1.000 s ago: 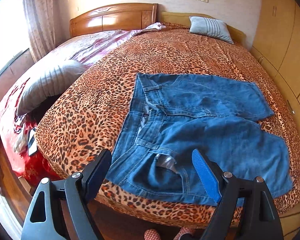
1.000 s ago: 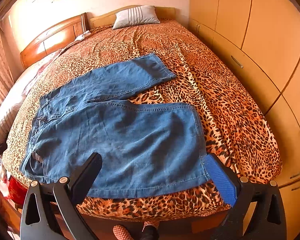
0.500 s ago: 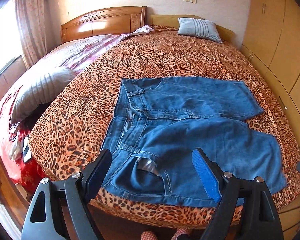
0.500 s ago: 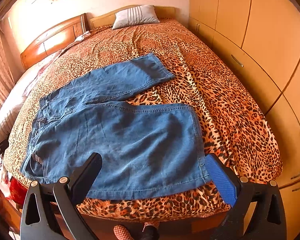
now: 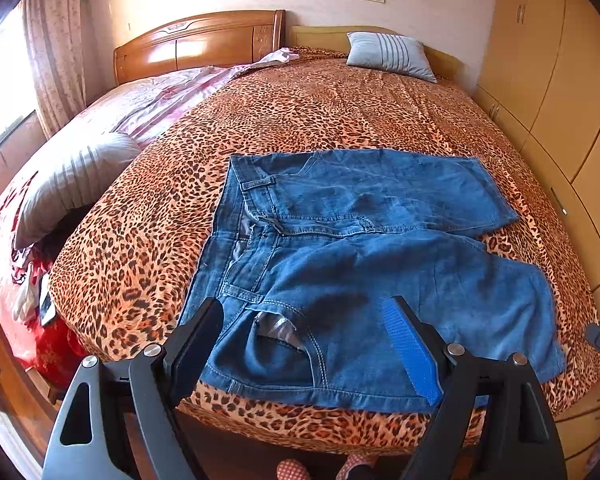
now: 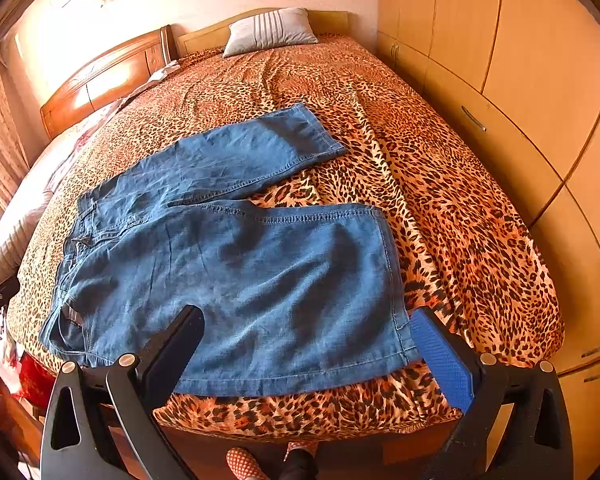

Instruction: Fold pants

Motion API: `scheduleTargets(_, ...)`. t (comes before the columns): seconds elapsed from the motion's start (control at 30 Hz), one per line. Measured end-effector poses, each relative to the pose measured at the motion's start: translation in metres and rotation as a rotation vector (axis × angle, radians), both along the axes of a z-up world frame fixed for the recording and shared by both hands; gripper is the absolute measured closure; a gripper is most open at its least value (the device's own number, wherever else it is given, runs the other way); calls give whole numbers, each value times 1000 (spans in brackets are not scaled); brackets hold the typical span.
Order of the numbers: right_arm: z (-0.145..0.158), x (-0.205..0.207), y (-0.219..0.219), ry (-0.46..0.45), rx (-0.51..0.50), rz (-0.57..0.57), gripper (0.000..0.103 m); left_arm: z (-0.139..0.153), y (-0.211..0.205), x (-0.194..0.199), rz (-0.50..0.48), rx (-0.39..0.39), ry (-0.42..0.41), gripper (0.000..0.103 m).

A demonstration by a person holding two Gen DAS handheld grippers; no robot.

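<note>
Blue denim pants (image 5: 380, 264) lie flat on a leopard-print bedspread (image 5: 300, 112), waistband to the left, both short legs spread to the right. They also show in the right wrist view (image 6: 240, 264). My left gripper (image 5: 304, 320) is open and empty, held above the near waistband corner and front pocket. My right gripper (image 6: 304, 324) is open and empty, held above the hem of the near leg at the bed's front edge.
Wooden wardrobes (image 6: 520, 80) run along the right of the bed. A grey pillow (image 5: 68, 176) and pink bedding lie at the left, a striped pillow (image 5: 388, 54) at the headboard (image 5: 200, 48). The person's slippered feet (image 6: 244, 464) stand at the bed's foot.
Both grippers drew slightly back and up, so the pants sit a little farther off in both views. The left view panned left-to-right. The pants have not moved.
</note>
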State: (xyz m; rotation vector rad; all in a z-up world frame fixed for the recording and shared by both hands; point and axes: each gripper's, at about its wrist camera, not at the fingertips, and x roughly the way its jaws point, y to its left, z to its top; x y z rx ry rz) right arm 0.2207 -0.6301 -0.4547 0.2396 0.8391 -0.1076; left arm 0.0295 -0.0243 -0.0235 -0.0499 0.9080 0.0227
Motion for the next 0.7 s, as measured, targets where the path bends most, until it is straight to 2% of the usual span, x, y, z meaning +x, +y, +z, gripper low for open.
scheduleTargets(0.7, -9, 17, -23, 20, 22, 15, 0, -3, -30, 13, 13, 3, 26, 20)
